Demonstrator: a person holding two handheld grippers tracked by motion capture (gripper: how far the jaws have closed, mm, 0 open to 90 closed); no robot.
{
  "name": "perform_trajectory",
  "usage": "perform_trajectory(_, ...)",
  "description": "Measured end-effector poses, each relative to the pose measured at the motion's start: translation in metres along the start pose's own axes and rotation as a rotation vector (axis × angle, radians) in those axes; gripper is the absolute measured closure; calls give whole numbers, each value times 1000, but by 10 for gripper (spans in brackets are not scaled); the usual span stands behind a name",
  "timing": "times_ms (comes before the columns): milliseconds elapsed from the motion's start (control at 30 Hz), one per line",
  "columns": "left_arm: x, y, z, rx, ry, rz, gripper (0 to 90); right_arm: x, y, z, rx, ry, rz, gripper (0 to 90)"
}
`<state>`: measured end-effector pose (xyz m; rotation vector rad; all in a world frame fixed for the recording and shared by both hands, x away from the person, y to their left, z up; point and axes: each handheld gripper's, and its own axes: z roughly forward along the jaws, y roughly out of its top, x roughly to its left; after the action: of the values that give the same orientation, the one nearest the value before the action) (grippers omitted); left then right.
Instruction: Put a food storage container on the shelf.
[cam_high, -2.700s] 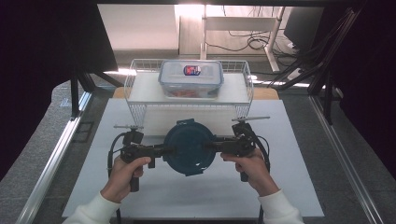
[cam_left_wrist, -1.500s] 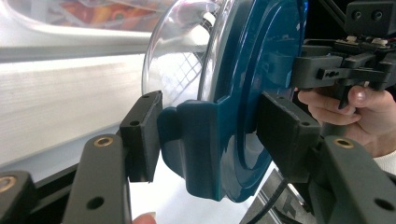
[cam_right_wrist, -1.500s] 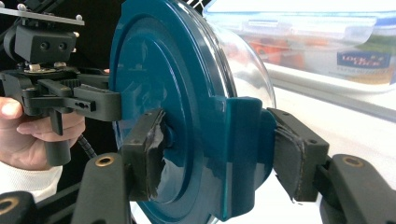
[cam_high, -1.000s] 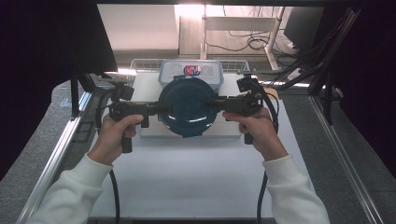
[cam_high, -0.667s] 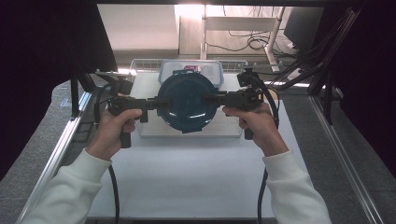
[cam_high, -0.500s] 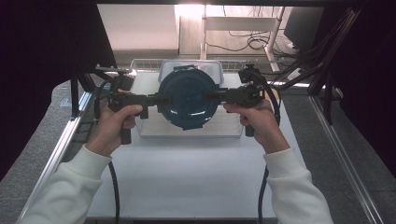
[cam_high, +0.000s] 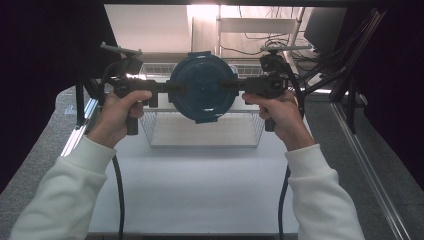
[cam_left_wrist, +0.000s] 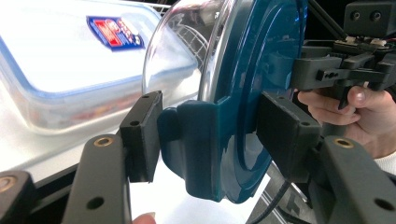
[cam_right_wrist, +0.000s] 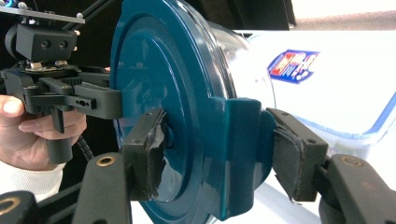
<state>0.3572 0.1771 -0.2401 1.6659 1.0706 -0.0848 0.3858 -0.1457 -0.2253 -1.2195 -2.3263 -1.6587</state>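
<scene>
Round container (cam_high: 202, 86) (glass, teal lid)

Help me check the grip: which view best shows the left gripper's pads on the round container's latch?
The left gripper view: both pads clamp the blue side latch of the round container up close. The high view shows the left gripper meeting the lid's edge from above. The right gripper view shows it far off.

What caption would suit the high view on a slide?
Two hand-held grippers, left gripper and right gripper, clamp a round blue-lidded glass container by opposite latches above a wire basket.
</scene>
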Motion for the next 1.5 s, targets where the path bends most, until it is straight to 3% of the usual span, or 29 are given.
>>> perform_trajectory(167,-1,15,-1,5,10,13,418,-2,10,1,-12,6,7,404)
perform_trajectory(433,20,42,8,19,-12,2,413,-11,36,10,-6,-19,17,404)
perform_trajectory(667,31,56,18,40,-14,-4,409,-24,46,17,-3,-22,39,403)
perform_trajectory(833,49,65,28,47,-32,-31,409,-37,56,27,11,-36,58,404)
perform_trajectory(1067,65,69,40,75,-29,-73,408,-55,57,39,22,-33,103,405)
perform_trajectory(1200,70,70,42,62,-33,-91,410,-60,56,43,20,-32,120,406)
perform_trajectory(1500,79,75,49,20,-29,-162,412,-77,59,50,2,-5,241,402)
